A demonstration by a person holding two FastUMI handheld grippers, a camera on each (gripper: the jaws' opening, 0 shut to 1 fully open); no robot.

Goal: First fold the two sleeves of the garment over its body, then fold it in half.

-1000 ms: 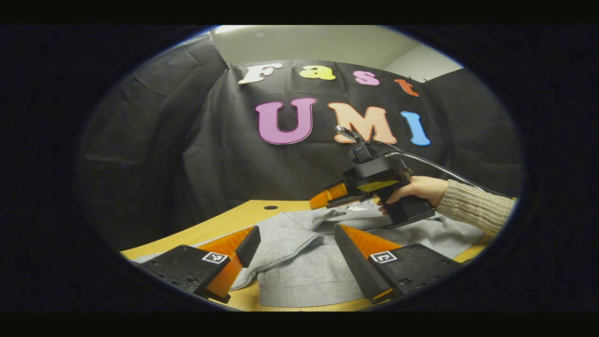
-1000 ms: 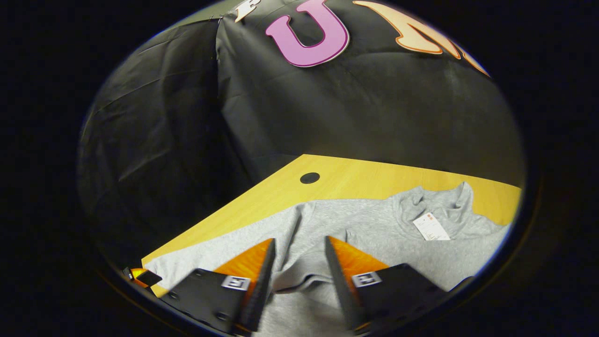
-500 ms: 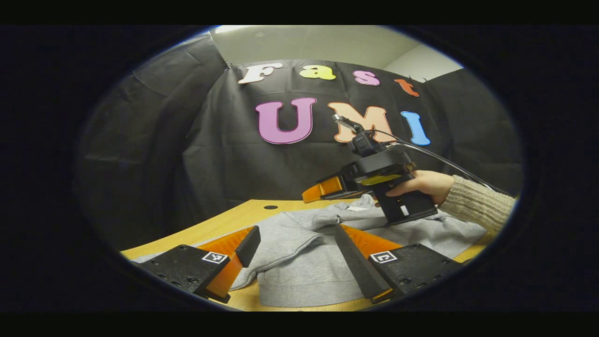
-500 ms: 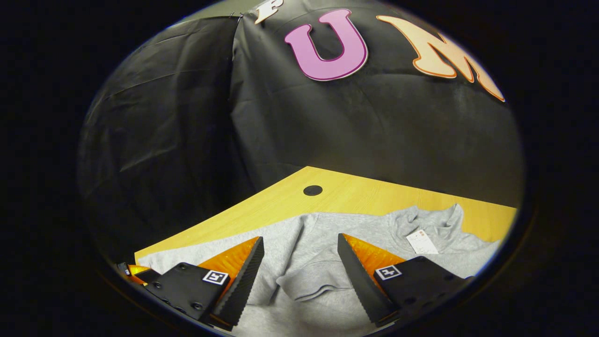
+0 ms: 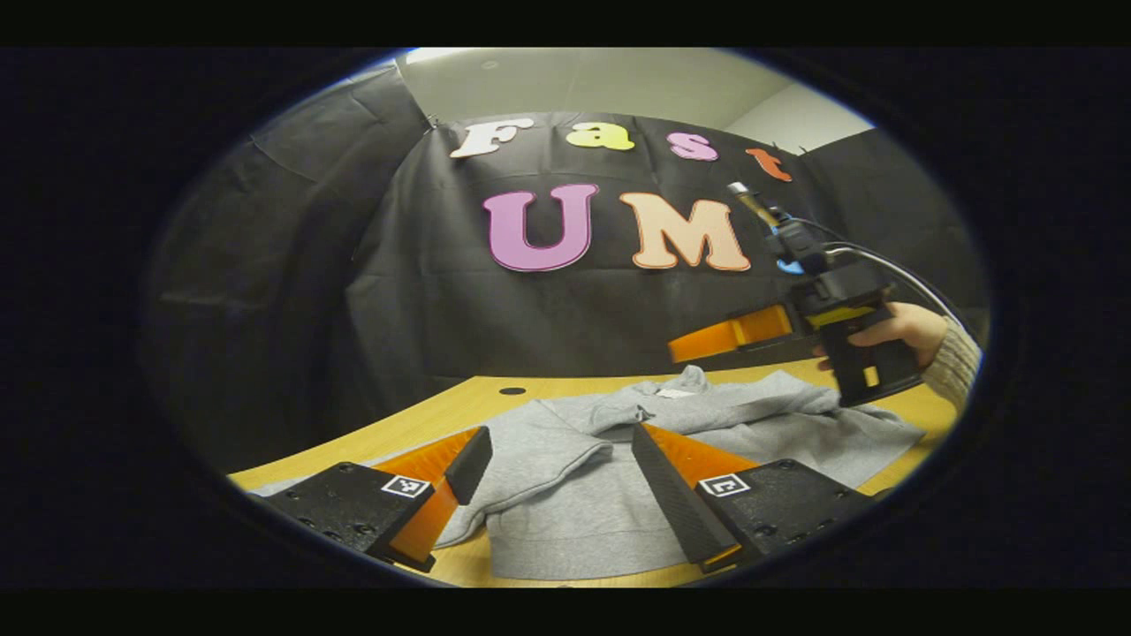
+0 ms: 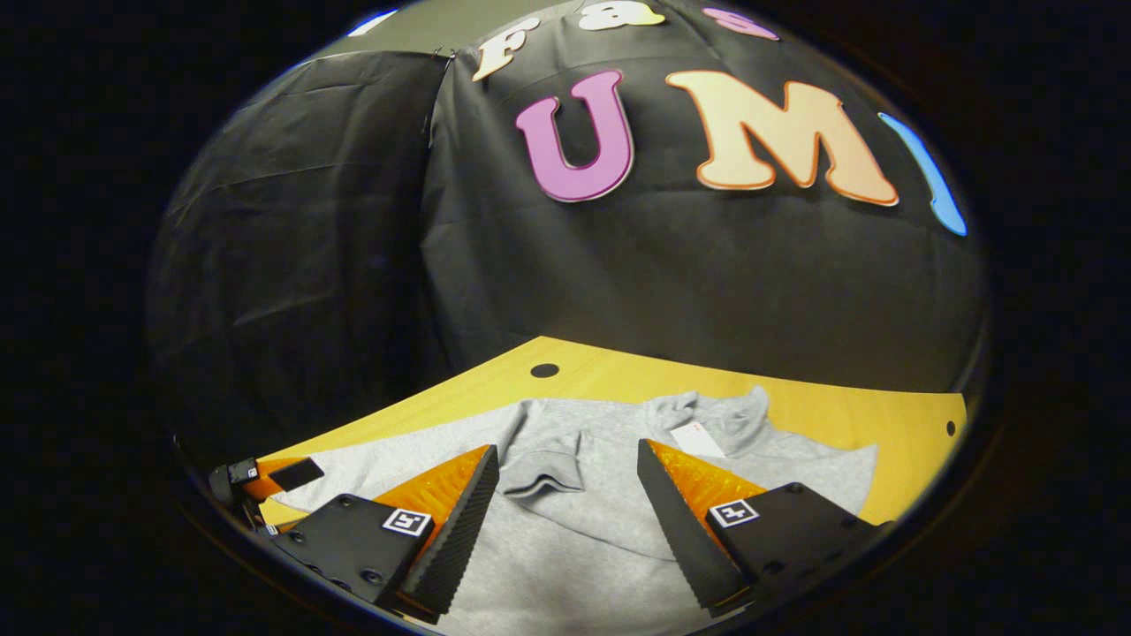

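Note:
A grey sweatshirt (image 5: 565,521) lies flat on the wooden table (image 5: 424,420), collar and white tag (image 5: 676,393) at the far side. In the right gripper view the sweatshirt (image 6: 574,548) has one sleeve folded over its body, cuff (image 6: 548,477) on top. My left gripper (image 5: 557,450) stands open low over the near hem, nothing between its fingers. My right gripper (image 6: 567,450) is open above the folded cuff and holds nothing. It hangs in the air at the right (image 5: 685,346), held by a hand (image 5: 901,322). The left gripper (image 6: 287,477) sits at the sweatshirt's left edge.
The black cloth wall closes off the back and left of the table. A round cable hole (image 5: 511,390) lies in the tabletop beyond the garment, also the hole (image 6: 544,370) in the right gripper view. Bare wood (image 6: 839,411) runs behind the collar.
My right gripper opened off the sleeve cuff, leaving it on the body, then rose and drew back to the right. My left gripper has stayed where it was.

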